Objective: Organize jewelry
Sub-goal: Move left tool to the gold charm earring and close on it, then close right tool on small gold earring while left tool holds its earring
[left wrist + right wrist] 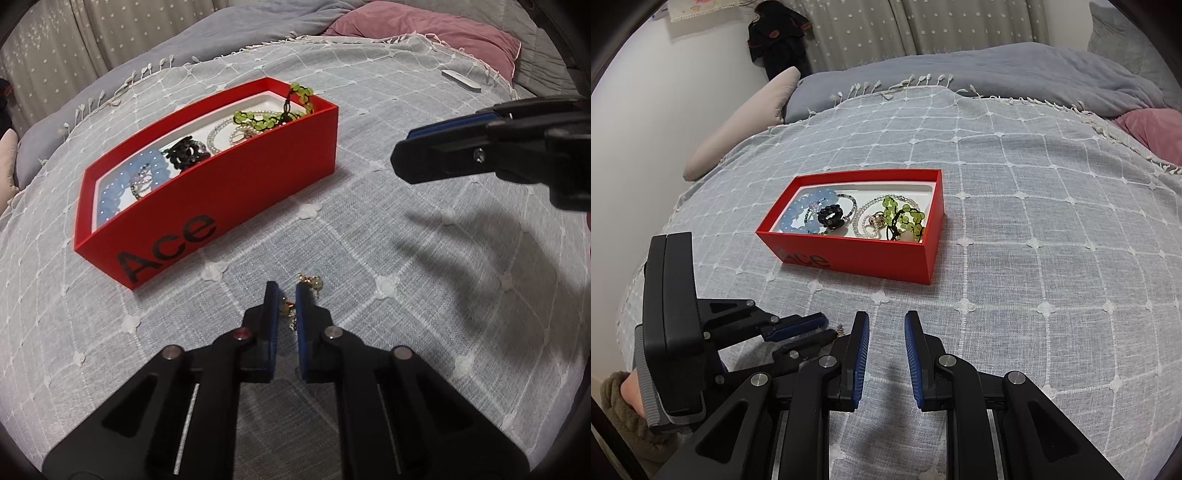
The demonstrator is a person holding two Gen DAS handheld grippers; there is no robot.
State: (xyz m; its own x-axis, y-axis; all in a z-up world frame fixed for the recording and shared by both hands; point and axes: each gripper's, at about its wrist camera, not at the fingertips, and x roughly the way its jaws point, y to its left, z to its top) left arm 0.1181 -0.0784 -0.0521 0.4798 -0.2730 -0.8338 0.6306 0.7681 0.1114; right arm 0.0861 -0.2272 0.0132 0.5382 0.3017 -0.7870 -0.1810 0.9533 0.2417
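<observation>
A red box (236, 192) marked "Ace" lies on the bed and holds blue beads (144, 173), a black bracelet (186, 153), pearls and green beads (258, 120). It also shows in the right wrist view (857, 254). A small gold piece of jewelry (308, 284) lies on the blanket in front of the box. My left gripper (283, 295) is low over it, its jaws nearly closed around part of it. In the right wrist view the left gripper (827, 328) is at lower left. My right gripper (886, 321) is open and empty above the blanket, right of the left one.
The grey checked blanket (1034, 221) covers the bed. A pink pillow (424, 33) and a small white object (461, 79) lie at the far right. A beige pillow (738, 129) and the wall are to the left.
</observation>
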